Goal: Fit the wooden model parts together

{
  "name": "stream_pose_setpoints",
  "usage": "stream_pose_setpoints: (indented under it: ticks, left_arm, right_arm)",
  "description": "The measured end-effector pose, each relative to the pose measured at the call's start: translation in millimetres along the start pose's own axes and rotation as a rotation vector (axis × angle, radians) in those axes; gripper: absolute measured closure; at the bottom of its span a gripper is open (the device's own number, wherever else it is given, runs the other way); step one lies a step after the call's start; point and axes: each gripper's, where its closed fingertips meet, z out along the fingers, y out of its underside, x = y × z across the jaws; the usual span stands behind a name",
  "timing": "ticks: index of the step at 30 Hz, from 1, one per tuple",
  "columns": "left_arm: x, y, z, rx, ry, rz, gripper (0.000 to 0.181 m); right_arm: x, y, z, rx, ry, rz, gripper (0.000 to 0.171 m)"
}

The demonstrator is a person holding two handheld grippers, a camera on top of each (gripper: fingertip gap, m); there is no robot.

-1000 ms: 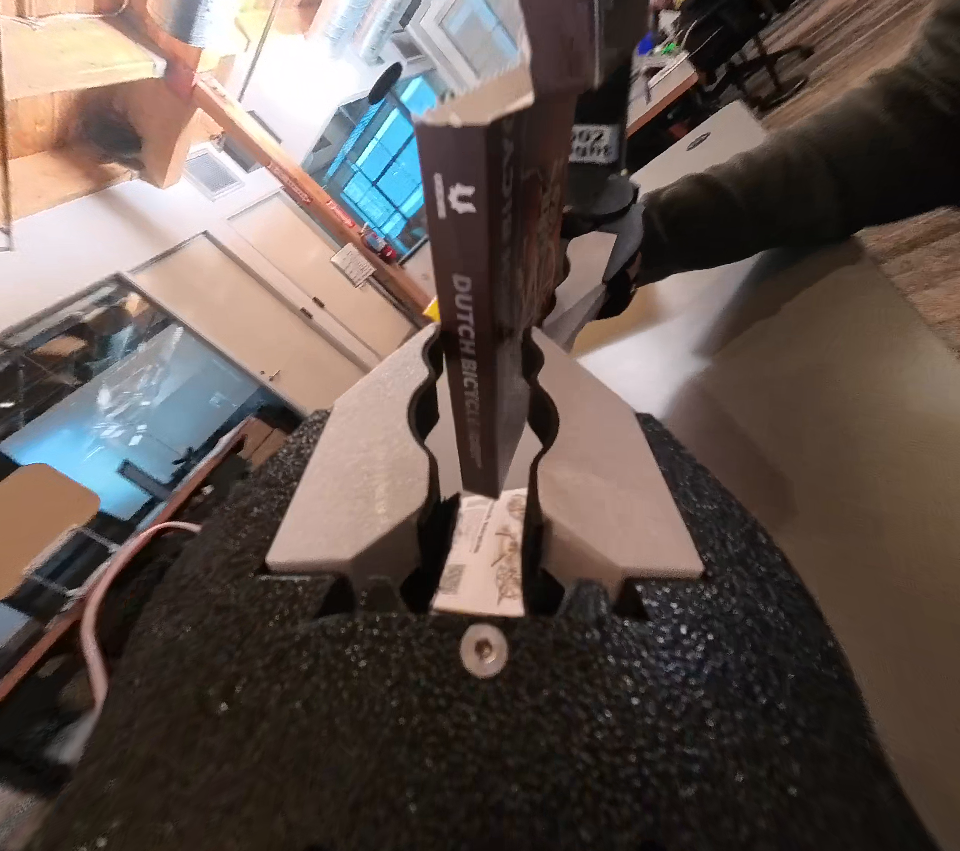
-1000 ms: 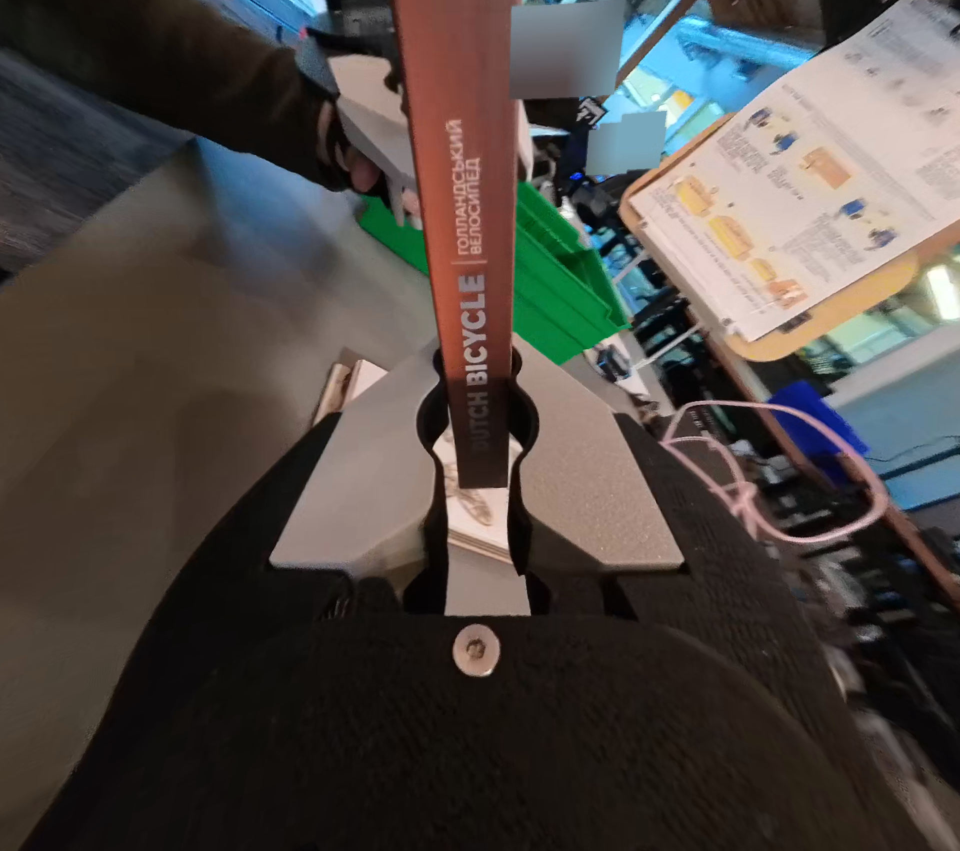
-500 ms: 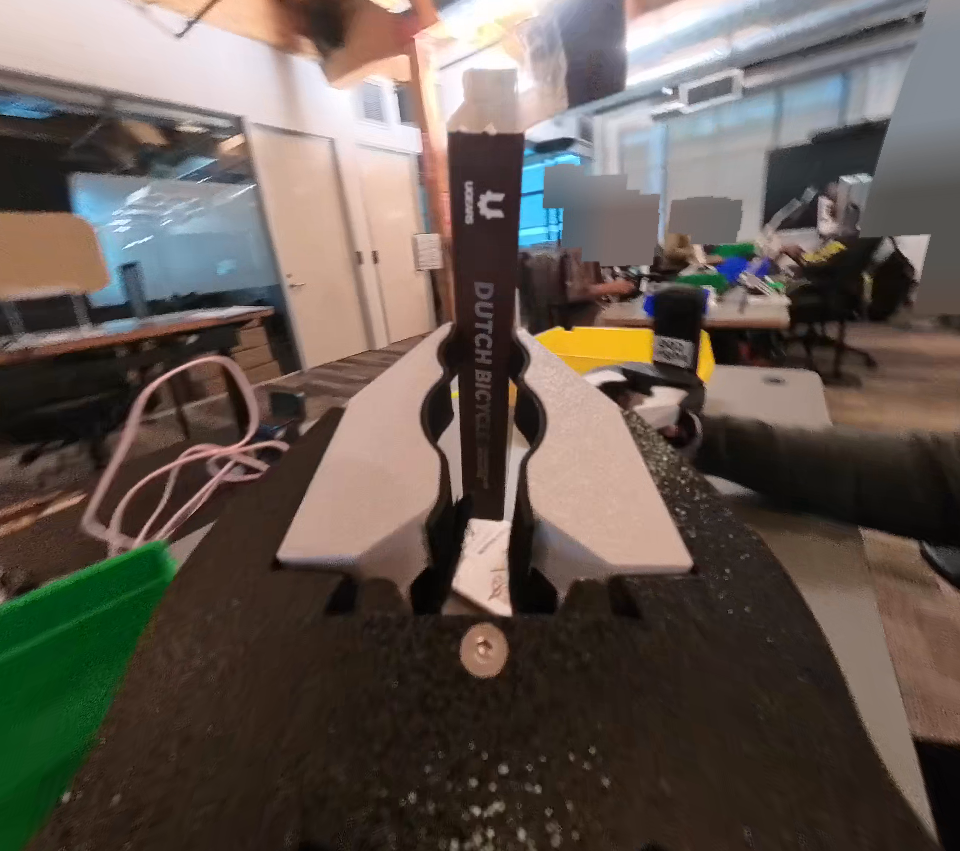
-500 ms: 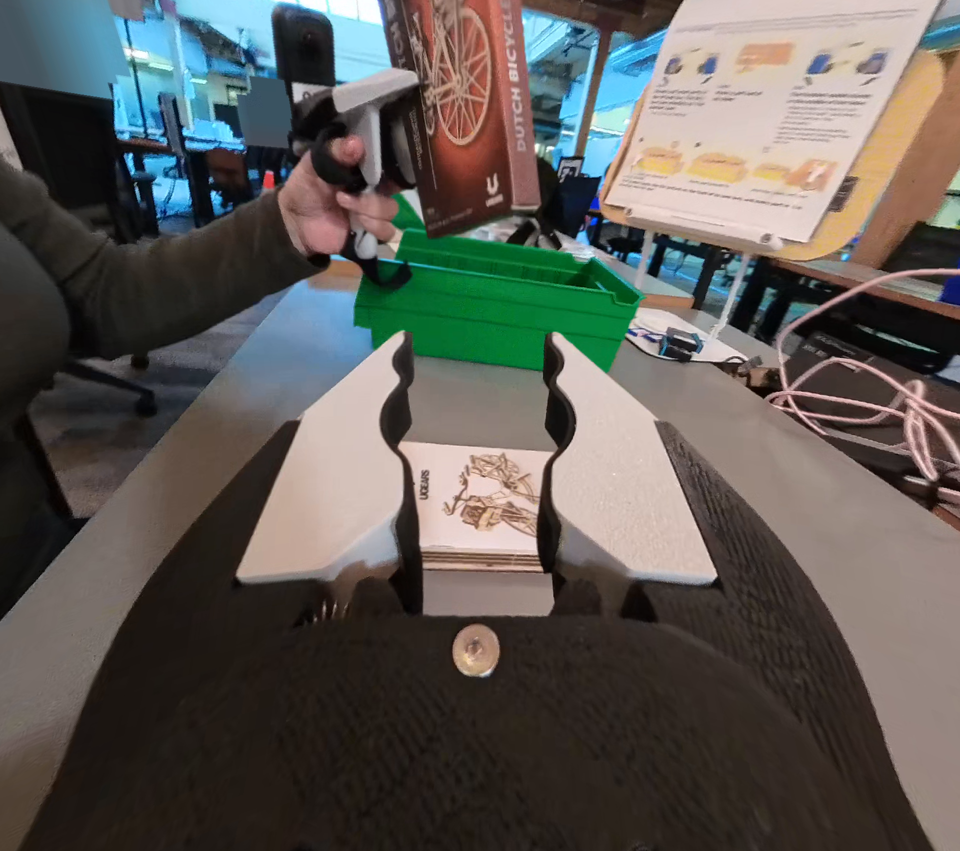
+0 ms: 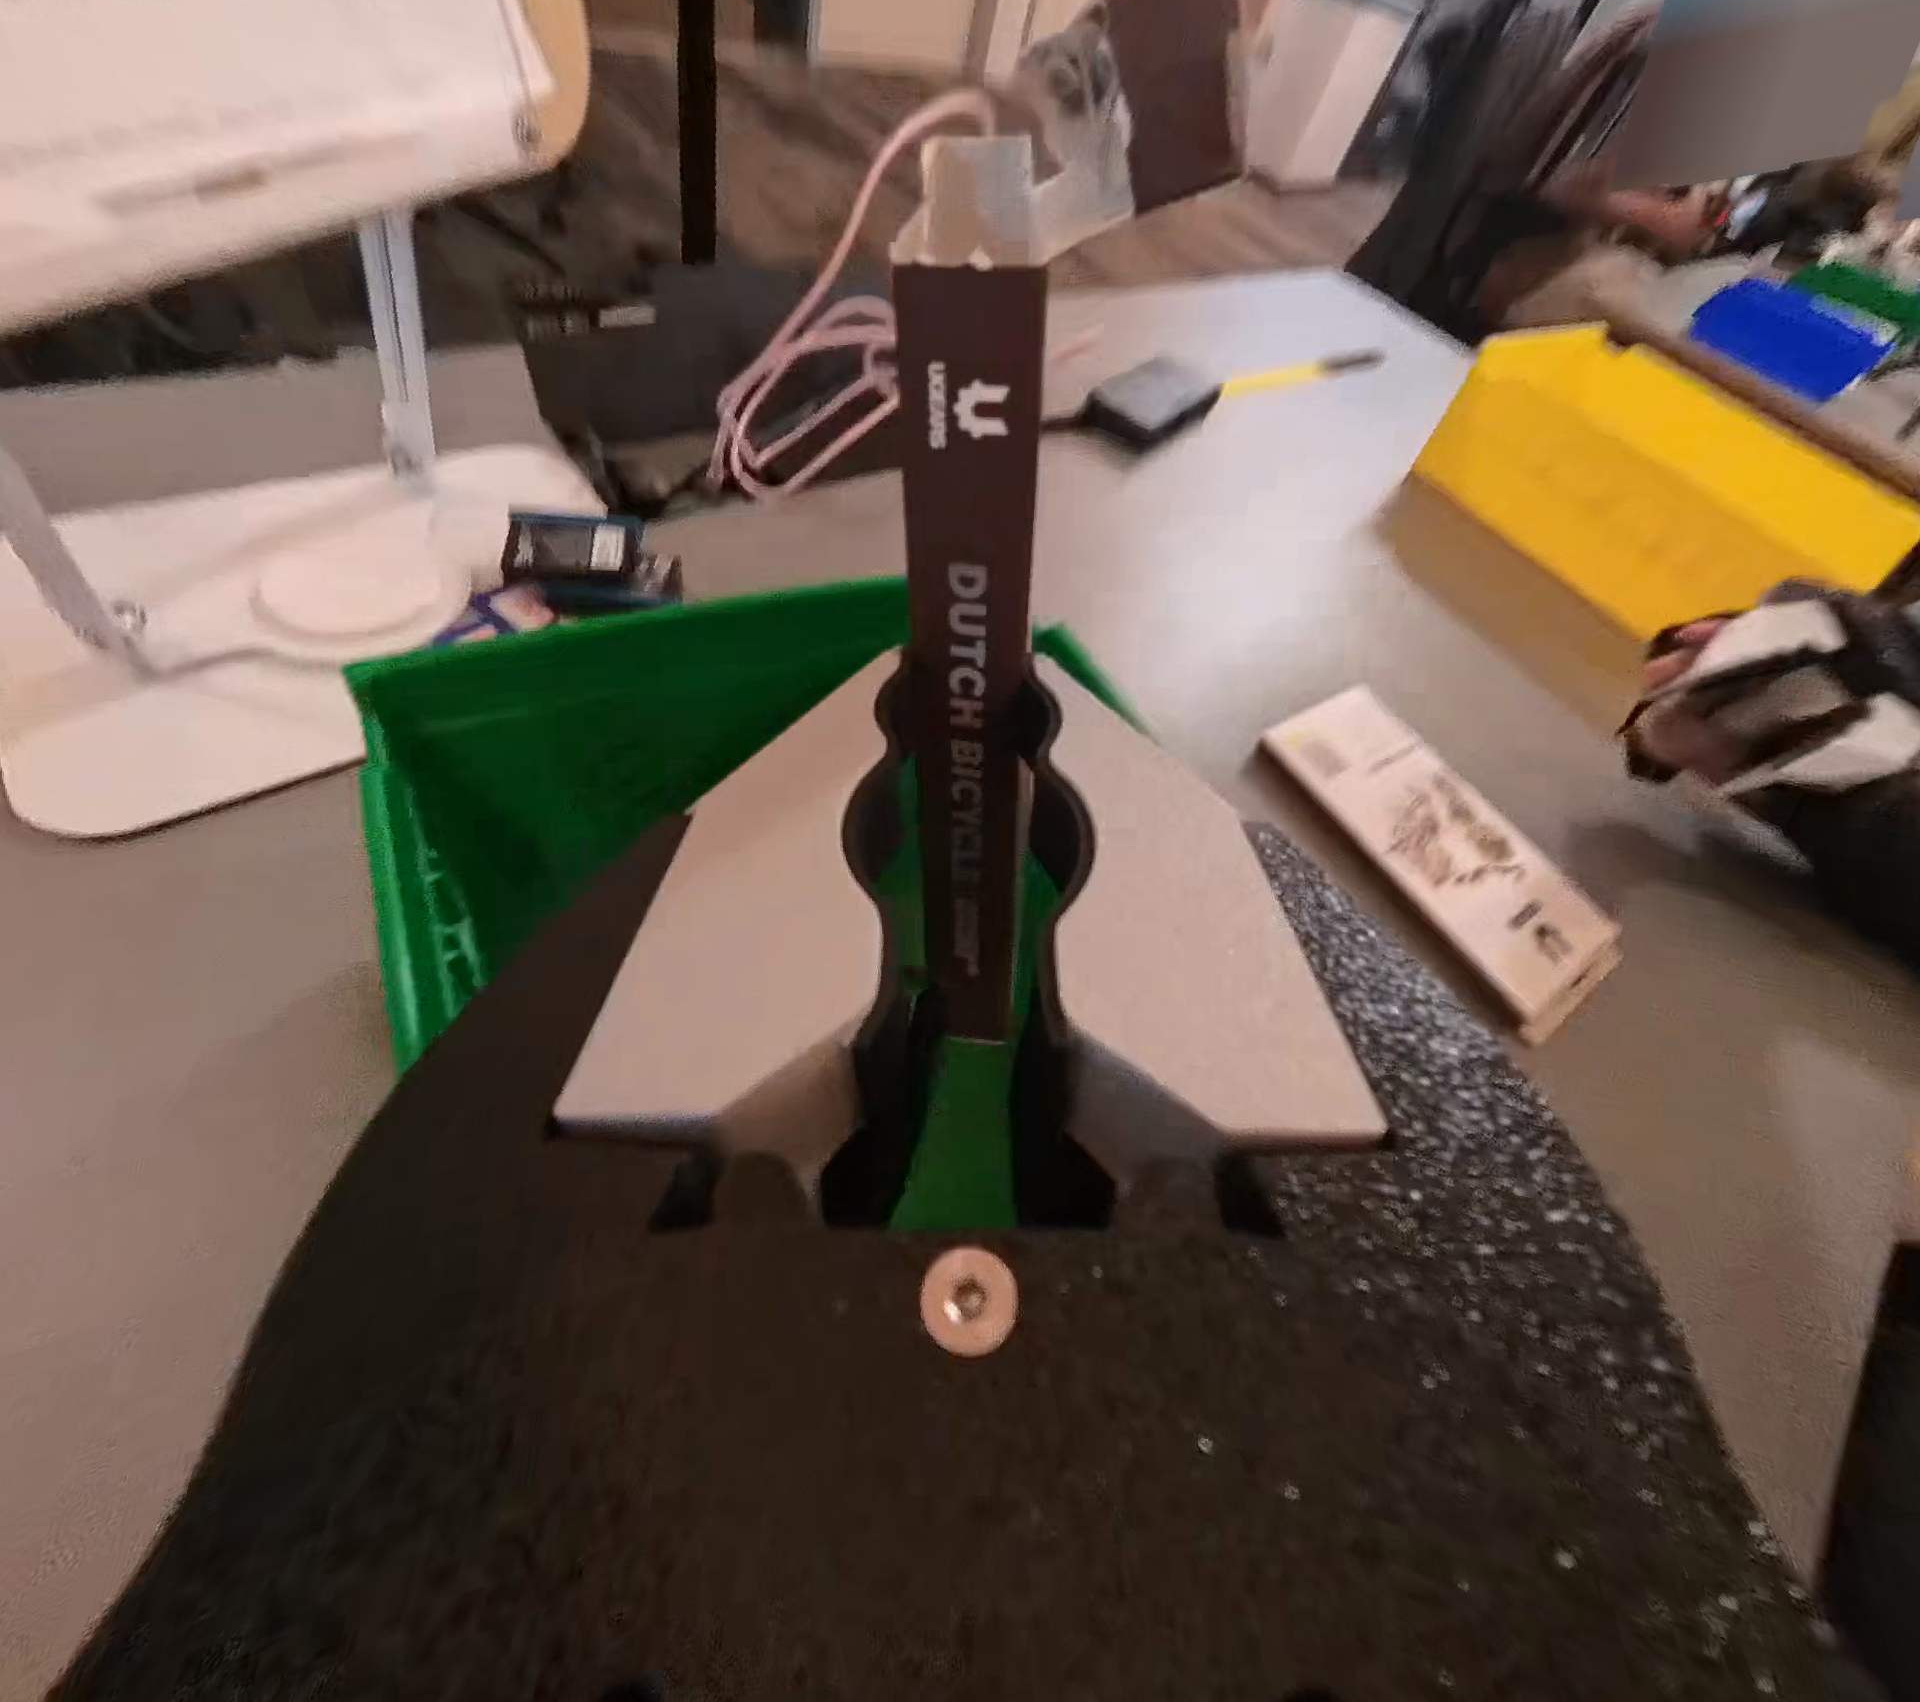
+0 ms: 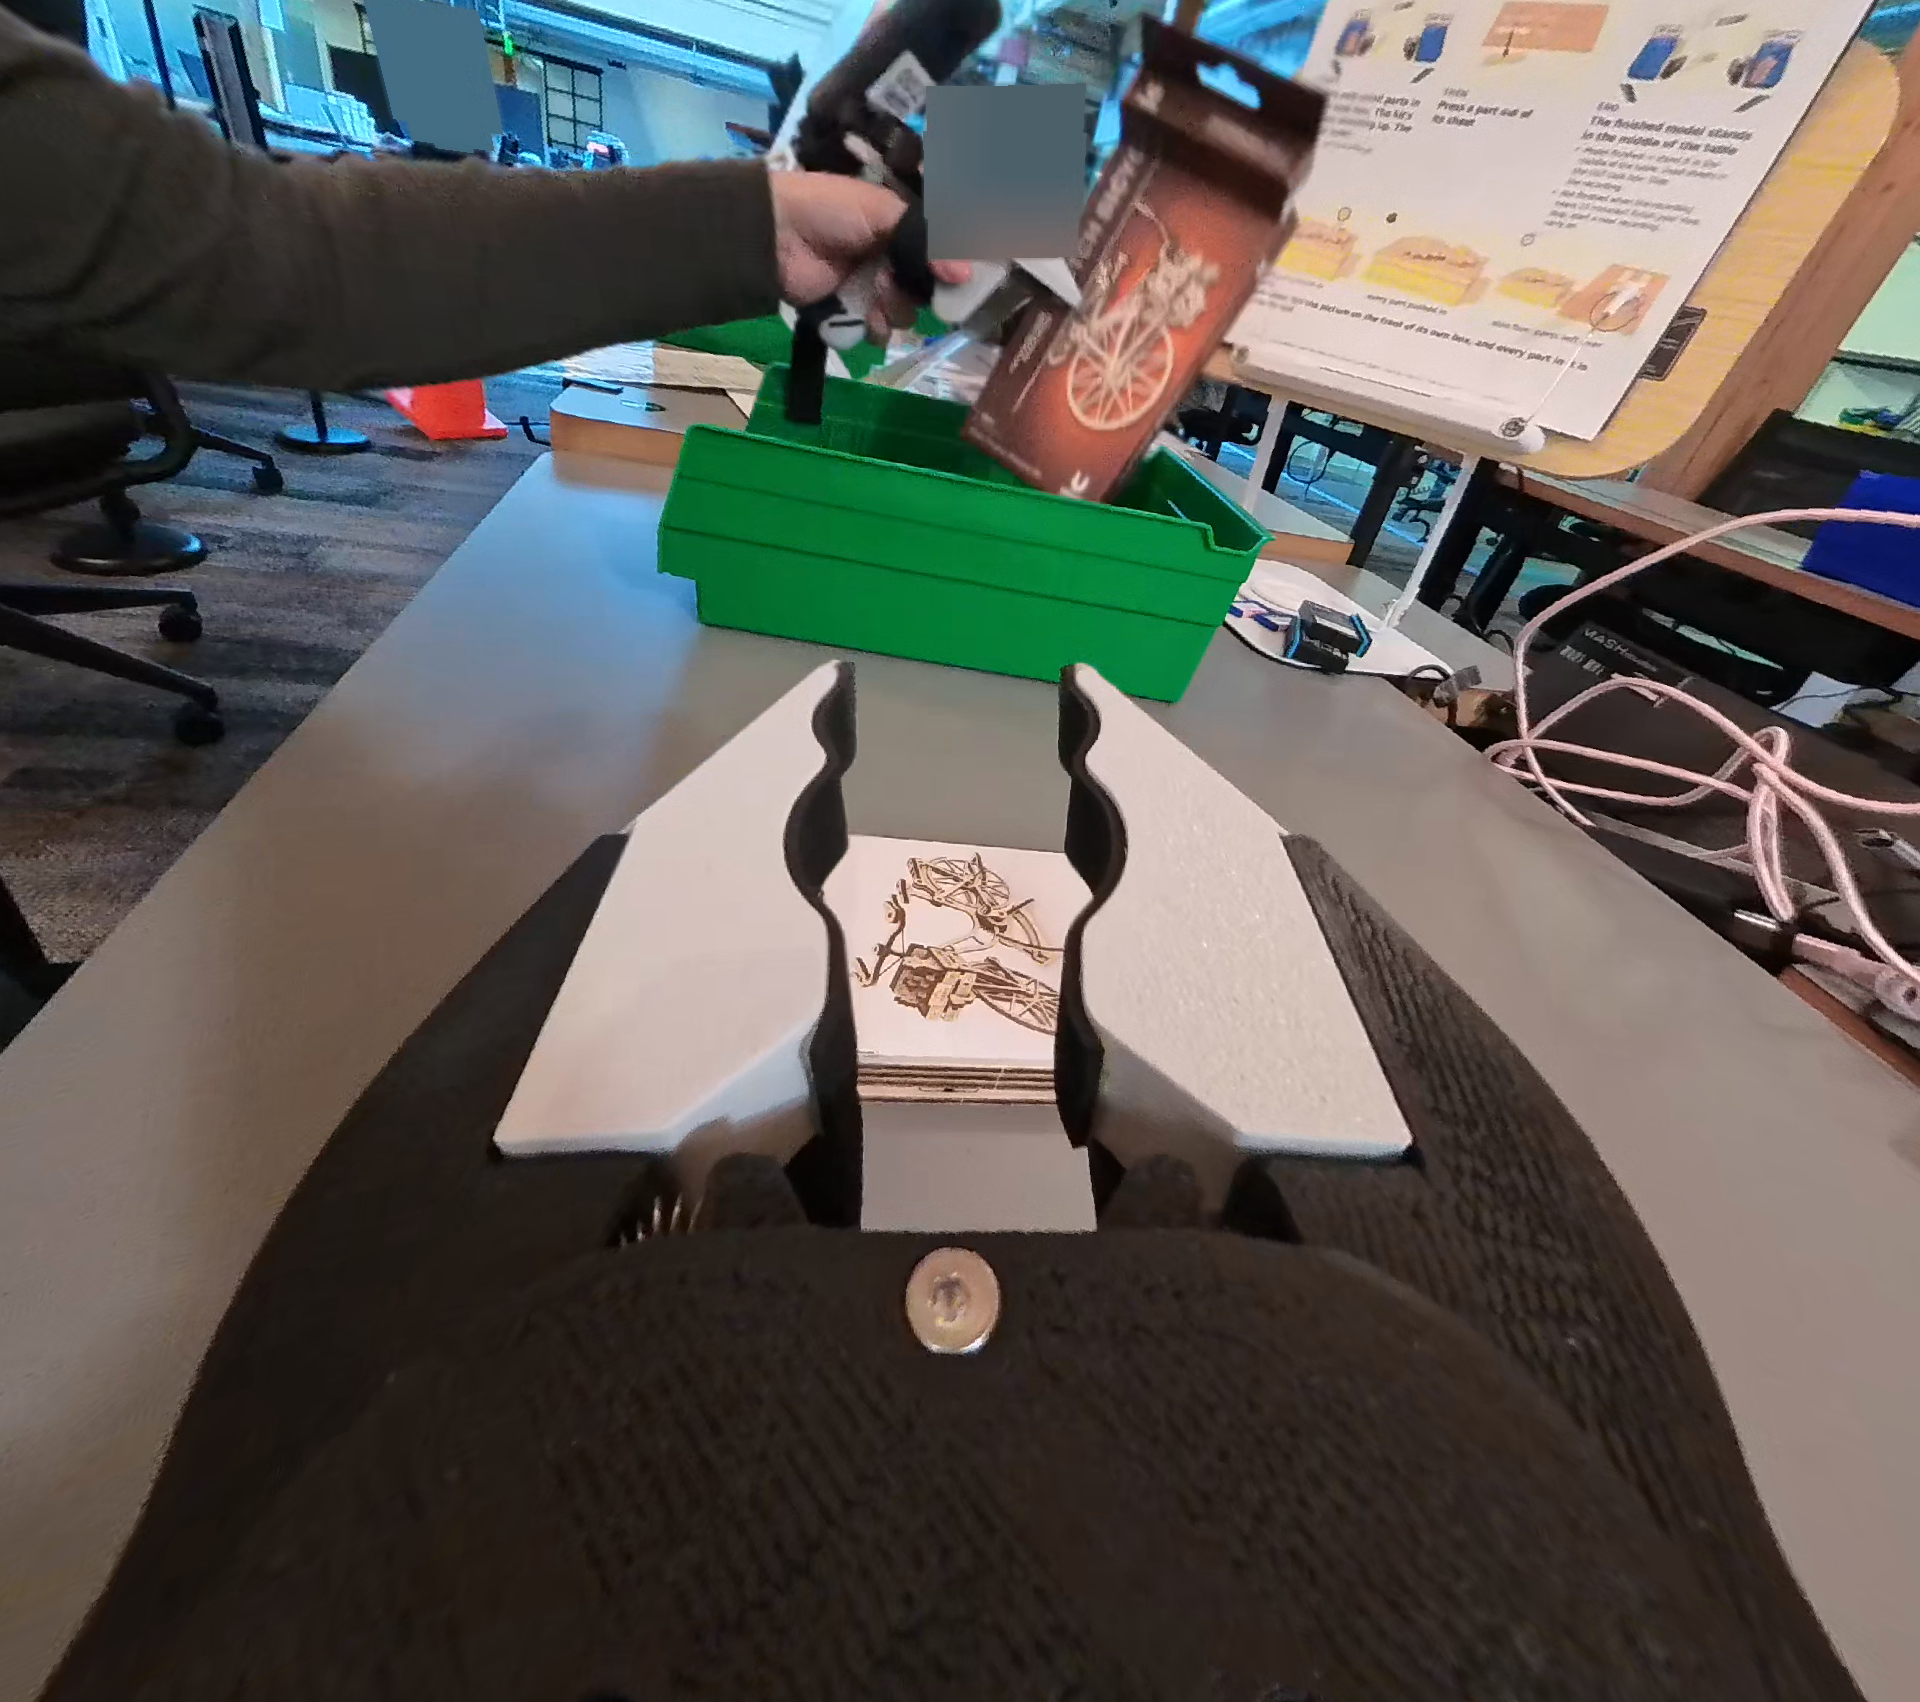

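Note:
My left gripper [image 5: 966,686] is shut on a tall brown kit box [image 5: 971,613] and holds it upright over the green bin [image 5: 540,717]. In the right wrist view the same box [image 6: 1132,302] hangs tilted above the bin [image 6: 935,572], in the far left gripper [image 6: 966,302]. A flat stack of pale wooden sheets [image 6: 956,956] with a bicycle drawing lies on the grey table [image 6: 468,769]. My right gripper [image 6: 956,686] is open, with the stack showing between its fingers. The stack [image 5: 1444,852] also shows in the left wrist view, beside the right gripper [image 5: 1766,717].
An instruction board [image 6: 1558,146] on a white stand is behind the bin. Pink cables [image 6: 1714,769] lie at the table's right edge, with a small blue device [image 6: 1320,629] near the stand. A yellow bin [image 5: 1642,489] sits farther off. Office chairs stand left of the table. About 35 cm separates my left fingertips from my right.
A second ago both grippers held the box in the air. The right gripper has let go and opened over the wooden sheets. The left gripper has swung the box down over the green bin.

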Motion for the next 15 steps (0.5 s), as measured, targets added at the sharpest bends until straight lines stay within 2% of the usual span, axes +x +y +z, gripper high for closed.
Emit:
stream_pose_setpoints:
  ticks: [1, 5, 7, 11, 15]
  left_arm:
    - [-8, 9, 7, -0.057, -0.002, 0.004, 0.164]
    - [-36, 42, 25, -0.282, -0.052, -0.021, 0.163]
    - [-43, 56, 25, -0.406, -0.077, -0.101, 0.164]
    - [-40, 69, 11, -0.642, -0.098, -0.218, 0.163]
    - [-50, 80, -17, -0.916, -0.217, -0.223, 0.163]
  right_arm:
    - [0, 1, 0, -0.004, 0.004, -0.005, 0.134]
    - [2, 1, -1, -0.011, 0.015, -0.019, 0.136]
    - [3, 0, -2, -0.008, 0.020, -0.022, 0.136]
    - [3, -4, -3, 0.000, 0.022, -0.033, 0.138]
    - [2, -2, -2, -0.009, 0.020, -0.037, 0.138]
